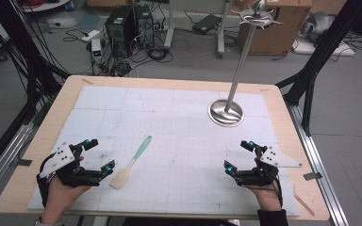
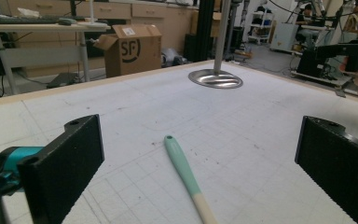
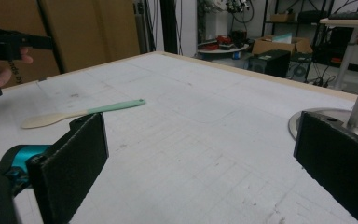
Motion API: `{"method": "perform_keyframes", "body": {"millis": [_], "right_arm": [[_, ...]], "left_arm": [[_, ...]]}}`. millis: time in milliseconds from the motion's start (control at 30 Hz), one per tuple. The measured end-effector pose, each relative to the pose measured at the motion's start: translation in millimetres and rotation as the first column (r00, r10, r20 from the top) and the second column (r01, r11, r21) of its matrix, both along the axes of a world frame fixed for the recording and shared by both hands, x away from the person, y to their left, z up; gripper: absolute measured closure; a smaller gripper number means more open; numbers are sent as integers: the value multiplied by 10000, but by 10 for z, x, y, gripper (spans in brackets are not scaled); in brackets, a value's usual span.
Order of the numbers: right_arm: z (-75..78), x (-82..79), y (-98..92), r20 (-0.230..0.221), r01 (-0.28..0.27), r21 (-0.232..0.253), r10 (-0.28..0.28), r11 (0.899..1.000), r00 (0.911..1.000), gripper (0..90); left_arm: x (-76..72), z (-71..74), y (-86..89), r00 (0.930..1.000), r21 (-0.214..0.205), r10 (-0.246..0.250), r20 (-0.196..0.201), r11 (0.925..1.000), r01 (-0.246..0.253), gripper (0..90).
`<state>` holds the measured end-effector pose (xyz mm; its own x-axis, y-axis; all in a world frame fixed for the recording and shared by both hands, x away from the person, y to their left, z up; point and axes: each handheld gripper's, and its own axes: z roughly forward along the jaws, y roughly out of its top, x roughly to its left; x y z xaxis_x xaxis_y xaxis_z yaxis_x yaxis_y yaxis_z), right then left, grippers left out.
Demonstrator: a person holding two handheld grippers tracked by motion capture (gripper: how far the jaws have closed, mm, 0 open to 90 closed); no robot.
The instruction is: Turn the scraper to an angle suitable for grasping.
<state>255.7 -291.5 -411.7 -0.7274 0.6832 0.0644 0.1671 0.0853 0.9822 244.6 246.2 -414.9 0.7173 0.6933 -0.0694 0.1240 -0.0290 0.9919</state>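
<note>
We see a metal stand (image 1: 226,112) with a round base and a tall pole at the far right of the white gridded mat (image 1: 169,113) covering the table (image 1: 37,141). Beyond it sit a cardboard box (image 1: 283,28) and computer towers (image 1: 127,23) on the floor.

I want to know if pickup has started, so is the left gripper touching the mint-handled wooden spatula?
Apart. In the high view, bare mat separates the left gripper from the mint-handled wooden spatula; its open jaws hold nothing.

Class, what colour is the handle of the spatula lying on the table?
The spatula has a mint-green handle joined to a pale wooden blade; it shows best in the left gripper view.
</note>
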Motion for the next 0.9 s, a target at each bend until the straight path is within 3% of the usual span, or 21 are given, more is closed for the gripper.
{"method": "perform_keyframes", "body": {"millis": [300, 400, 533, 567, 600, 633, 667, 700, 767, 900], "right_arm": [[-15, 21, 21, -126, -55, -100, 53, 9999, 9999, 18], [-21, 33, 28, -159, -83, -137, 81, 9999, 9998, 18], [-22, 23, 30, -193, -79, -97, 77, 9999, 9998, 18], [-24, 18, 30, -199, -71, -47, 70, 10000, 9998, 18], [-25, 15, 30, -191, -75, -31, 74, 10000, 9998, 18], [-26, 11, 34, -204, -79, -36, 79, 10000, 9998, 18], [-26, 10, 37, -175, -96, -48, 95, 9999, 9998, 18], [-24, 6, 44, -201, -118, -56, 116, 9999, 9997, 18], [-22, 6, 54, -177, -137, -42, 137, 9999, 9997, 18], [-24, 12, 66, -228, -83, -72, 81, 9999, 9997, 18]], "left_arm": [[13, -43, -31, 9994, 24, 354, -63, 9994, -354, 30], [7, -53, -44, 9996, 84, 280, -94, 9996, -279, 195], [40, -10, -63, 9936, -5, 447, -1041, 9990, -450, 469], [40, -10, -63, 9936, -5, 447, -1041, 9990, -450, 541], [41, -5, -70, 9922, 74, 497, -1142, 9988, -492, 604], [42, -12, -94, 9919, 427, 554, -1147, 9978, -508, 660], [42, -12, -94, 9919, 427, 554, -1147, 9978, -508, 714], [49, -23, -115, 9922, 776, 679, -1049, 9952, -599, 770], [98, -38, -139, 9924, 1206, 829, -914, 9901, -716, 829], [192, -41, -152, 9905, 1326, 899, -1043, 9883, -757, 869]]}}
